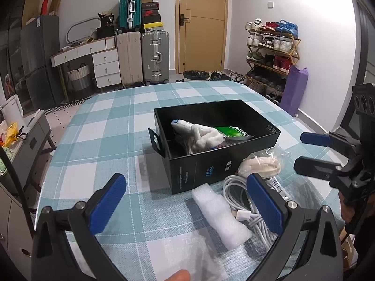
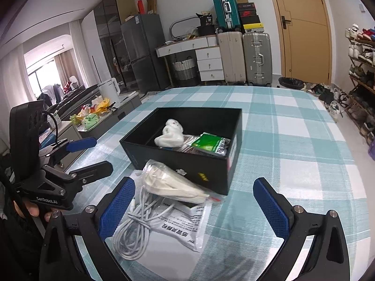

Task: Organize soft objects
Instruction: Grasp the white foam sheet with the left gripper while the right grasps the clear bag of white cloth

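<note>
So from my left wrist, the box (image 1: 212, 140) at twelve o'clock already holds a white soft toy (image 1: 201, 134) and a green packet (image 1: 234, 133); the foam strip (image 1: 220, 215) and white cable (image 1: 243, 201) wait outside. My left gripper (image 1: 187, 203) is spread wide, empty.

From my right wrist, the bagged cloth (image 2: 168, 182) lies at eleven o'clock; my right gripper (image 2: 194, 206) gapes wide, touching nothing.

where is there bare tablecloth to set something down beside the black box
Bare cloth lies left of the black box and beyond its far wall. Its near side is crowded: bagged cloth, white cable, foam strip, printed sheet.
</note>
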{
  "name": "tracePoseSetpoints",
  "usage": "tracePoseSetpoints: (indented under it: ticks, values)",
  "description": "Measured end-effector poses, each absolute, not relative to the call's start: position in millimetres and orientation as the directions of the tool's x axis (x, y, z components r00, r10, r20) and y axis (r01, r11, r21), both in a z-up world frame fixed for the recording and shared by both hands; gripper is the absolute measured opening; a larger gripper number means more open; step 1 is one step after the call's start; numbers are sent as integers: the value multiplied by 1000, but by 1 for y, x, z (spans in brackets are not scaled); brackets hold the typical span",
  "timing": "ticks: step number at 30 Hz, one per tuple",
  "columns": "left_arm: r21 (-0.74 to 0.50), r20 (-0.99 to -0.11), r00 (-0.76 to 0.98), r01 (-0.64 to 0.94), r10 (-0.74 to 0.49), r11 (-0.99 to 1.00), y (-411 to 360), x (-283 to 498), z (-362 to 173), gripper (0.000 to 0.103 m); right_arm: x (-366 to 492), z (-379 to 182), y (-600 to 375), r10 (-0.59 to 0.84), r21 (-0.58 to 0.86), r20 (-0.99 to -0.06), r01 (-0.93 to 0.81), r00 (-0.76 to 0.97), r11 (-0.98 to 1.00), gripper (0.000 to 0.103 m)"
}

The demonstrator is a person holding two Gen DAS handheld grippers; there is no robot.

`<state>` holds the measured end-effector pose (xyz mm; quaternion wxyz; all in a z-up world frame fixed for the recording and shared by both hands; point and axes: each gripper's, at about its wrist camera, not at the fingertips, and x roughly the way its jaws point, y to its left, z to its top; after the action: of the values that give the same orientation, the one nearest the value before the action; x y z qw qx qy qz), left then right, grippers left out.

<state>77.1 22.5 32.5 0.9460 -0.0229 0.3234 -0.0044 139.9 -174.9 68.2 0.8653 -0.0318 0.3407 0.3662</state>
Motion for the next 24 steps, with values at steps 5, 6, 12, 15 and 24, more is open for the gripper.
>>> tracePoseSetpoints:
  ticks: [5,6,12,15,24]
  values:
    - [-43,-628,778,-3,-25,999,24,78,28,103,142,59,-168,625,231,-634,-659,456,716,102]
    - [-44,-629,777,-2,-26,999,24,78,27,103,144,58,-167,628,241,-636,-658,448,713,102]
    - [-52,-649,760,4,-37,999,24,81,21,103,149,53,-165,625,260,-645,-643,440,721,102]
    - [-56,-661,749,7,-43,998,23,83,17,103,152,50,-164,623,267,-650,-637,435,723,102]
    - [-89,-690,720,13,-71,996,21,87,6,103,162,46,-160,632,303,-658,-625,409,719,102]
